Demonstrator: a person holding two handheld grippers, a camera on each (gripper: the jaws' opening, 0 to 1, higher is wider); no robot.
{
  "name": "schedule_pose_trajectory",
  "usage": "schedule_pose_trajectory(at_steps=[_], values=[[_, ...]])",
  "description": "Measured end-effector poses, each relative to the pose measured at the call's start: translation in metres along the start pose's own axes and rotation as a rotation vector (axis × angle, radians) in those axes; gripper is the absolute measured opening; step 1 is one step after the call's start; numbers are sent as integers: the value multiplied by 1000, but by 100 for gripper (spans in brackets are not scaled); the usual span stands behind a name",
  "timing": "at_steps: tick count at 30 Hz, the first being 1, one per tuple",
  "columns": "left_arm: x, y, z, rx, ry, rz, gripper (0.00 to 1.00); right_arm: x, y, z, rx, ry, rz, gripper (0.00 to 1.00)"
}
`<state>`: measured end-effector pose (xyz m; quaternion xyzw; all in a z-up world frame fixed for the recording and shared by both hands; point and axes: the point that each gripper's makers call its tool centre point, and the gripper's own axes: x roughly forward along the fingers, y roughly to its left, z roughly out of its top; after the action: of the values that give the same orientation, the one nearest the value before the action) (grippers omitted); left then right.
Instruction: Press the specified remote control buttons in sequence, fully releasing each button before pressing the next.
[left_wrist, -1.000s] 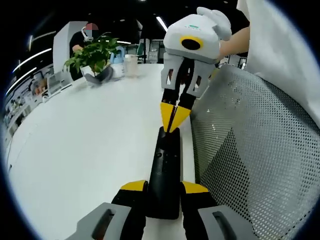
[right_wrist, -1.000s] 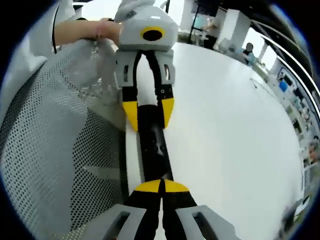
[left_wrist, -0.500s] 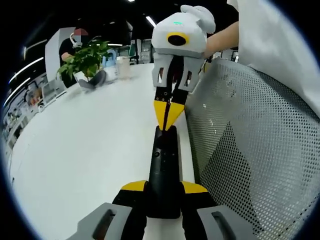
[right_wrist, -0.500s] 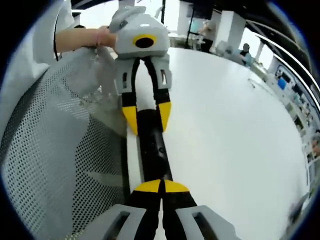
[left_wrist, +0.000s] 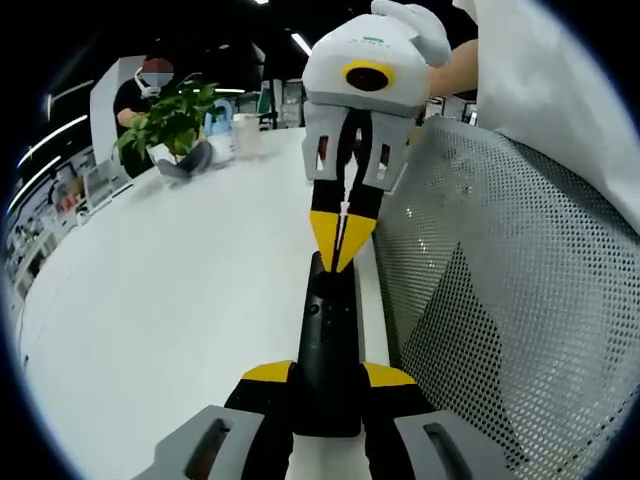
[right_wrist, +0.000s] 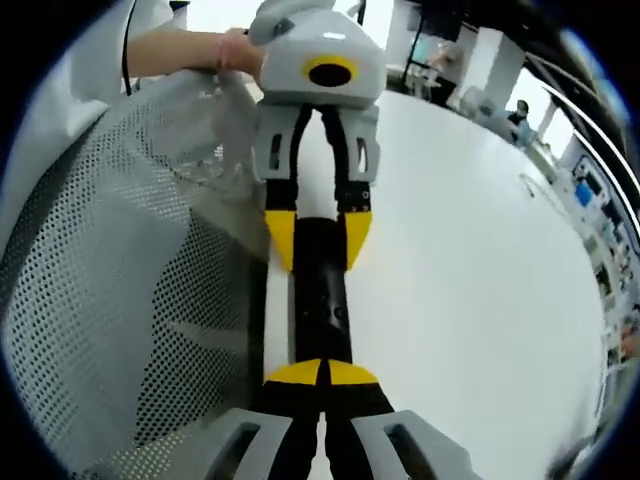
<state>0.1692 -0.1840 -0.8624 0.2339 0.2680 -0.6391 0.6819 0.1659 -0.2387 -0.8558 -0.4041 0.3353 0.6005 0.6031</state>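
In the left gripper view, a long black remote control (left_wrist: 326, 335) lies along the white table's edge, and my left gripper (left_wrist: 328, 375) is shut on its near end, one yellow tip on each side. My right gripper (left_wrist: 340, 245) comes down from above with its yellow tips shut together, touching the remote's far end. In the right gripper view, my right gripper (right_wrist: 322, 372) is shut with its tips resting on the remote control (right_wrist: 322, 305). My left gripper (right_wrist: 318, 240) clamps the remote's other end.
The white table (left_wrist: 180, 280) stretches away to the left. A grey mesh chair back (left_wrist: 500, 320) stands right against the table edge beside the remote. A potted plant (left_wrist: 172, 120) and a white cup (left_wrist: 246, 133) sit at the far end, near a person.
The right gripper's shut tips were just clear of the remote's far end half a second ago and now overlap it, lower down. The left gripper has kept its hold.
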Motion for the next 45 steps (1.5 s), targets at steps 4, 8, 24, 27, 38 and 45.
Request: schedule_pose_trajectory(at_steps=[4,8,24,27,38,45], values=[[0,0,0,-2,-3,-2,24,2,-1,0,-6,59,16,0],[0,-1,0,-4,-4,-2,24,2,-1,0,-14,74,27,0],[-2,-2,0,10,10,-3,25,-2,-1,3,173,-147,31,0],[-2,-3,0,9,8,-3,25,-2,1,3,152,-139,33,0],[-2,-2,0,7,8,-4,25,-1,3,5,83,-114,5,4],[-2,-2,0,10,8,-3,25,0,0,4,23,-79,-19,5]])
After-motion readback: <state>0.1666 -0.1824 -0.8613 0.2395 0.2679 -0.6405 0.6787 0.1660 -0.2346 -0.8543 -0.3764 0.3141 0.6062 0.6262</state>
